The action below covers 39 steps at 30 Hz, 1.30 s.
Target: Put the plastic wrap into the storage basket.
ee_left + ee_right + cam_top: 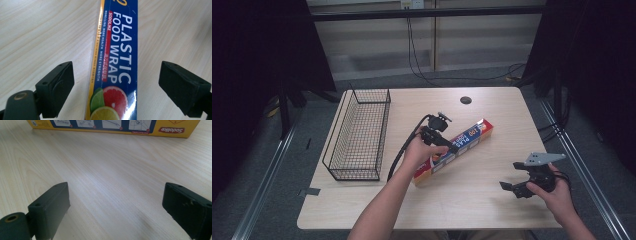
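High view shows a light wooden table [492,200] with a long box of plastic wrap [474,136] lying flat near the middle, turned at a slant. The left gripper [447,146] is over the near half of the box, held by the left hand [419,152]. In the left gripper view its two black jaws stand wide apart, one on each side of the box [117,62], and neither jaw touches it. The box top is blue with white words and pictures of cut fruit, and it has a yellow edge. The right gripper [512,189] is well apart from the box, near the front right part of the table, held by the right hand [557,192]. In the right gripper view its jaws are also wide apart with bare wood between them, and the yellow side of the box [115,128] lies farther off at the top. A black wire basket [339,135] sits on the left side of the table. A small dark round spot [466,100] is near the far edge.
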Available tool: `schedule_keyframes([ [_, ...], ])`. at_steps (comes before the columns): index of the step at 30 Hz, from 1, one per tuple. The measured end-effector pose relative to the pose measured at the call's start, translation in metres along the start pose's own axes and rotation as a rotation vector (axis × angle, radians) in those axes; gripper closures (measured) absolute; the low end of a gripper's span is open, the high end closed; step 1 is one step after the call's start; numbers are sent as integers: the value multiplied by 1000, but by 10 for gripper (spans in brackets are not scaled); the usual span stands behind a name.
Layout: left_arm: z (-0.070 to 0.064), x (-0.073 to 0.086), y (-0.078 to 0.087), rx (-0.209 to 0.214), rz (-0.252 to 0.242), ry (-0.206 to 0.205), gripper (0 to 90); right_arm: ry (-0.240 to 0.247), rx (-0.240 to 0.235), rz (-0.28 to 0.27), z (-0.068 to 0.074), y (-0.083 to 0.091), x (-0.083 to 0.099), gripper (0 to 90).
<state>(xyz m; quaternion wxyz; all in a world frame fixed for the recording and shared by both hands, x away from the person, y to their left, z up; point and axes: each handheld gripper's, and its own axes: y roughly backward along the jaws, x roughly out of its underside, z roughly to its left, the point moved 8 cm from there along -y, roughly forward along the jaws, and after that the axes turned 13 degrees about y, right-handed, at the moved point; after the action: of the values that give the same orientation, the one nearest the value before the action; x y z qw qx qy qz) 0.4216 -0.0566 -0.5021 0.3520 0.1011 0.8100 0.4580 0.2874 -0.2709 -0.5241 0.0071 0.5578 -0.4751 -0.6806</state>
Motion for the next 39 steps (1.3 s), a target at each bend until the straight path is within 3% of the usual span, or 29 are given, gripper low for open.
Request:
schedule_keyframes([
  [17,6,1,-28,-46,79,-41,224,-1,-4,-3,0,0,0,71],
  [23,6,0,-33,-45,97,-34,271,-2,-3,-4,-1,0,0,71],
  [29,0,-1,-32,-64,103,-72,370,1,-2,-3,-1,1,0,72],
  [34,-4,-2,-31,-122,120,-123,410,2,-1,-5,-1,1,0,72],
  [39,-8,-2,-28,-100,153,-93,425,1,-4,-2,-1,1,0,72],
])
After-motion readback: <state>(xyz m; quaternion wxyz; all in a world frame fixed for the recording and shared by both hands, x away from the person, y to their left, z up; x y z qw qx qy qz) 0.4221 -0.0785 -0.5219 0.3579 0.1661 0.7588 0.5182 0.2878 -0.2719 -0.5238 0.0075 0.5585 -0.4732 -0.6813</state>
